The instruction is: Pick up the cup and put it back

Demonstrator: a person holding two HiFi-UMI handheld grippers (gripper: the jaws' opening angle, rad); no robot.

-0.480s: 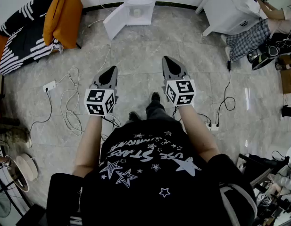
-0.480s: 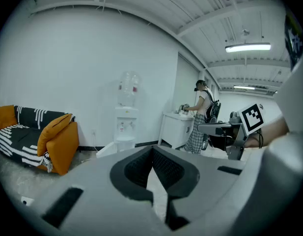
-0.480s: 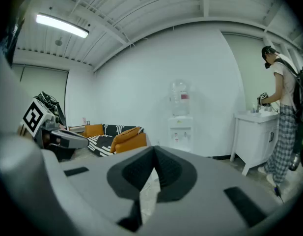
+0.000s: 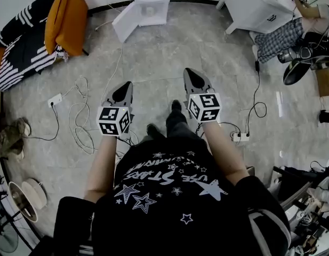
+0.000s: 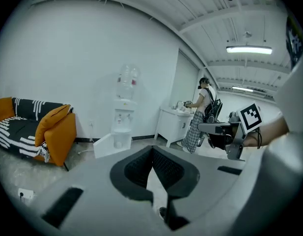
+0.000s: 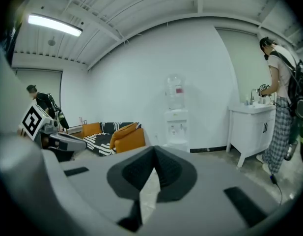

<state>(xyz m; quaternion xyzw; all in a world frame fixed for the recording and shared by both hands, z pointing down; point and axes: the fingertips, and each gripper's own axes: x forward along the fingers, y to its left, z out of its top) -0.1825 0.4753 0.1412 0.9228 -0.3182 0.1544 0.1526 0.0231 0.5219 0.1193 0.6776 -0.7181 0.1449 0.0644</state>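
Observation:
No cup can be made out in any view. In the head view my left gripper (image 4: 123, 93) and right gripper (image 4: 195, 80) are held side by side at waist height over the grey tiled floor, pointing forward. Both have their jaws closed tip to tip with nothing between them. The left gripper view shows its dark pads (image 5: 163, 168) meeting in a point, and the right gripper's pads (image 6: 166, 170) meet the same way. Ahead, a white water dispenser (image 4: 151, 4) stands against the far wall, its lower door (image 4: 123, 24) swung open.
An orange and striped sofa (image 4: 57, 25) is at the left. A white cabinet (image 4: 257, 7) stands at the right, with a person in checked trousers (image 6: 281, 117) at it. Cables and power strips (image 4: 56, 100) lie on the floor. A fan (image 4: 23, 201) sits at the lower left.
The floor scene has shifted slightly in the head view as the camera moved. Both grippers keep the same closed pose side by side.

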